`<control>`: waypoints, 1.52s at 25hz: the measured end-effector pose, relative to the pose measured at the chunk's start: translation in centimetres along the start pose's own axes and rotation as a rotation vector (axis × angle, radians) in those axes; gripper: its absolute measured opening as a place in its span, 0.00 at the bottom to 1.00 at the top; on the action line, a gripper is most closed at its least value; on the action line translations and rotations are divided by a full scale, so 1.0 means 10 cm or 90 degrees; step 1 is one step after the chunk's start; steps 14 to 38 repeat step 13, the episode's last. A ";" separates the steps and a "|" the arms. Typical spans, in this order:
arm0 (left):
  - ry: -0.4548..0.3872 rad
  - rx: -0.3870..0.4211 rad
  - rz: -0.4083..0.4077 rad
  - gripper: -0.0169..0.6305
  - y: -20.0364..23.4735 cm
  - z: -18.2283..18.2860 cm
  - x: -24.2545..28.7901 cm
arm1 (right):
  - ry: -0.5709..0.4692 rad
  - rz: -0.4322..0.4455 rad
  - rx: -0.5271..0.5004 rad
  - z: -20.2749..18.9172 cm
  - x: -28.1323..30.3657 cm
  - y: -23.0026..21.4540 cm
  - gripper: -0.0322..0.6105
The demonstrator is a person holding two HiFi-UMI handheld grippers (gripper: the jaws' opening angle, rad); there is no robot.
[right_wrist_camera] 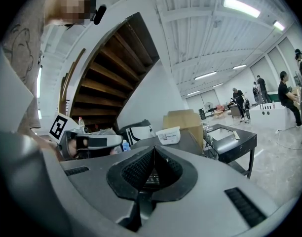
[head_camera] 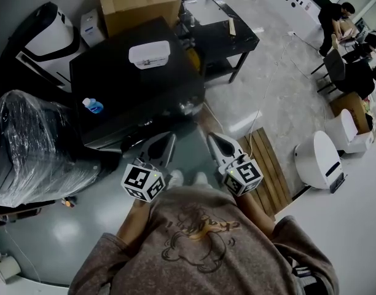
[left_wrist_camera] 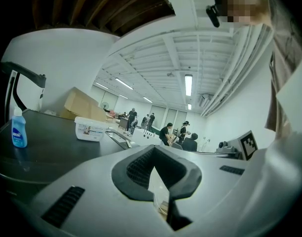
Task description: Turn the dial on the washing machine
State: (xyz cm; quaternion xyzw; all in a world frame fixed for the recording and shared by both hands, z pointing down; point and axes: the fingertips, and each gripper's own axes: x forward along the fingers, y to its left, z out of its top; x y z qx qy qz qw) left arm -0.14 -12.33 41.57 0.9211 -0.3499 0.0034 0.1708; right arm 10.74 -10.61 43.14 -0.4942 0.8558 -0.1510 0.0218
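The black washing machine (head_camera: pixel 133 85) stands in front of me, its flat top (left_wrist_camera: pixel 47 147) seen from above. On it are a white lidded tub (head_camera: pixel 149 54) and a small blue bottle (head_camera: pixel 93 106). A small shiny round part (head_camera: pixel 187 107) sits at the machine's near right corner; I cannot tell if it is the dial. My left gripper (head_camera: pixel 168 137) and right gripper (head_camera: pixel 212 136) are held side by side close to my chest, short of the machine's front. Both are shut and hold nothing. The left gripper (left_wrist_camera: pixel 153 149) and the right gripper (right_wrist_camera: pixel 153 149) each show their pads meeting at the tip.
A cardboard box (head_camera: pixel 139 2) and a black low table (head_camera: pixel 225 32) stand behind the machine. A plastic-wrapped bulk (head_camera: pixel 28 146) lies at the left. A wooden pallet (head_camera: pixel 268 165) and white round devices (head_camera: pixel 320 158) are at the right. People (head_camera: pixel 354 48) sit at the far right.
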 end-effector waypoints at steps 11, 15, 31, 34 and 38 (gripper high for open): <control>0.010 0.003 0.019 0.01 0.11 -0.01 -0.08 | 0.005 0.007 0.003 -0.01 0.11 -0.01 0.05; 0.011 0.003 0.023 0.01 0.14 0.00 -0.09 | 0.007 0.007 0.000 0.00 0.13 -0.01 0.05; 0.011 0.003 0.023 0.01 0.14 0.00 -0.09 | 0.007 0.007 0.000 0.00 0.13 -0.01 0.05; 0.011 0.003 0.023 0.01 0.14 0.00 -0.09 | 0.007 0.007 0.000 0.00 0.13 -0.01 0.05; 0.011 0.003 0.023 0.01 0.14 0.00 -0.09 | 0.007 0.007 0.000 0.00 0.13 -0.01 0.05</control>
